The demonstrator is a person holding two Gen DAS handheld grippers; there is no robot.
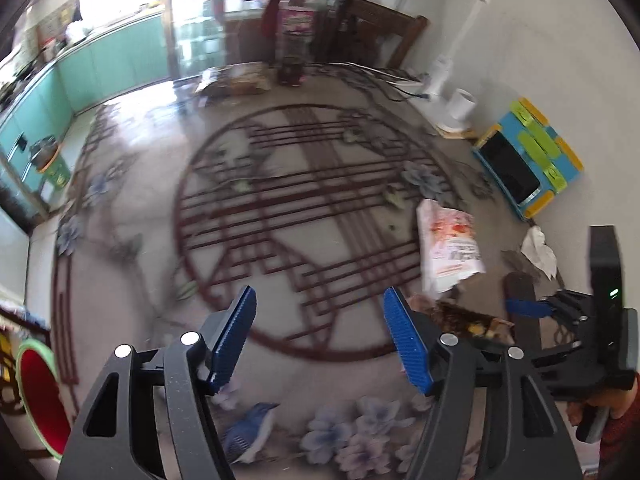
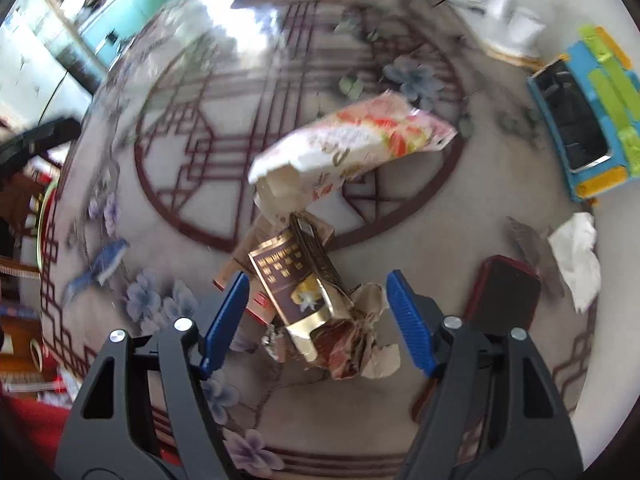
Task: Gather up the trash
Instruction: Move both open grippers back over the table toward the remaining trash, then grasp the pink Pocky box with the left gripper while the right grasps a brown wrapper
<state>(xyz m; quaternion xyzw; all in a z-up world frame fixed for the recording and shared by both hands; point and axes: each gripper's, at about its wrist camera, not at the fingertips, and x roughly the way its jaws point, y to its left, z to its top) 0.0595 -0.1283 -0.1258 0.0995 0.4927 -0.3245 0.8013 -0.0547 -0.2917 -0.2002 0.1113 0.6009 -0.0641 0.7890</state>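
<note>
We are lining up our right gripper (image 2: pixel 314 314), blue pads spread wide, around the crumpled brown-and-gold foil wrapper (image 2: pixel 312 300) lying on the patterned tabletop (image 2: pixel 180 184); next, closing squarely. Our left gripper (image 1: pixel 320 340) is hanging parted, holding nothing.

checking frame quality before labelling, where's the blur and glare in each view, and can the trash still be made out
Left wrist view: tabletop pattern smeared by motion blur, window at top blown out, edges fisheye-bent, left gripper sharp. Right wrist view: glare washes the far tabletop; flowered white bag, brown-gold wrapper and crumpled tissue are soft but recognisable; right gripper sharp.
</note>
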